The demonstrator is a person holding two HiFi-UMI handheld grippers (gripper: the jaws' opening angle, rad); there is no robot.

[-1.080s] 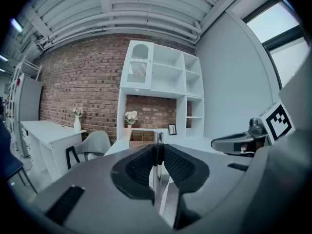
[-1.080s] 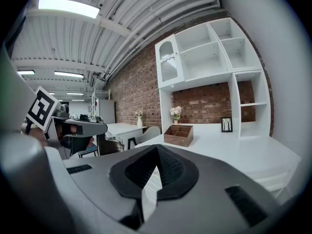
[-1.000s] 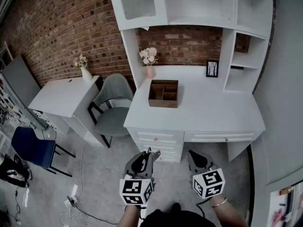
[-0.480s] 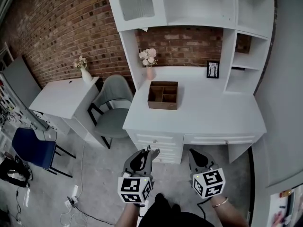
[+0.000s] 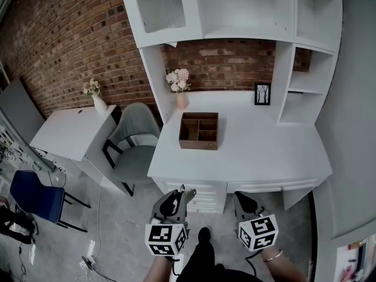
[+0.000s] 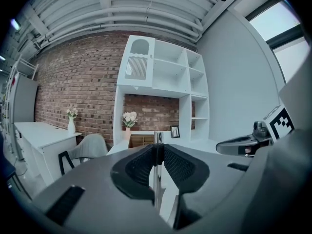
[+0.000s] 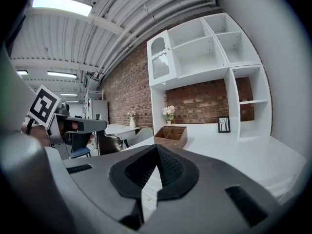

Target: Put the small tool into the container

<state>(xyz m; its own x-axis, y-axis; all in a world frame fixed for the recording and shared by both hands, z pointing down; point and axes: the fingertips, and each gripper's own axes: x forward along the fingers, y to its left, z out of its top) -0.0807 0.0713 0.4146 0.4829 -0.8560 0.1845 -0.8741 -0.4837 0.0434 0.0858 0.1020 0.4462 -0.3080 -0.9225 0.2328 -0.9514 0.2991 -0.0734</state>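
A brown wooden container (image 5: 199,130) with open compartments stands on the white desk (image 5: 258,151), at its left side; it also shows in the right gripper view (image 7: 171,135). My left gripper (image 5: 183,192) hovers over the floor in front of the desk drawers, shut on a thin metal tool (image 6: 156,179) that pokes out past the jaw tips (image 5: 191,190). In the left gripper view (image 6: 157,147) the tool runs upright between the pads. My right gripper (image 5: 239,197) is beside it, shut and empty (image 7: 156,147). Both are well short of the container.
The desk carries a hutch of shelves (image 5: 247,10), a pink vase of flowers (image 5: 180,93) and a small framed picture (image 5: 262,93). A grey chair (image 5: 134,140) stands left of the desk, then a white side table (image 5: 64,135) and a blue chair (image 5: 32,194).
The desk and container have come nearer and sit lower in the head view. Both grippers keep their places at the bottom, still shut.
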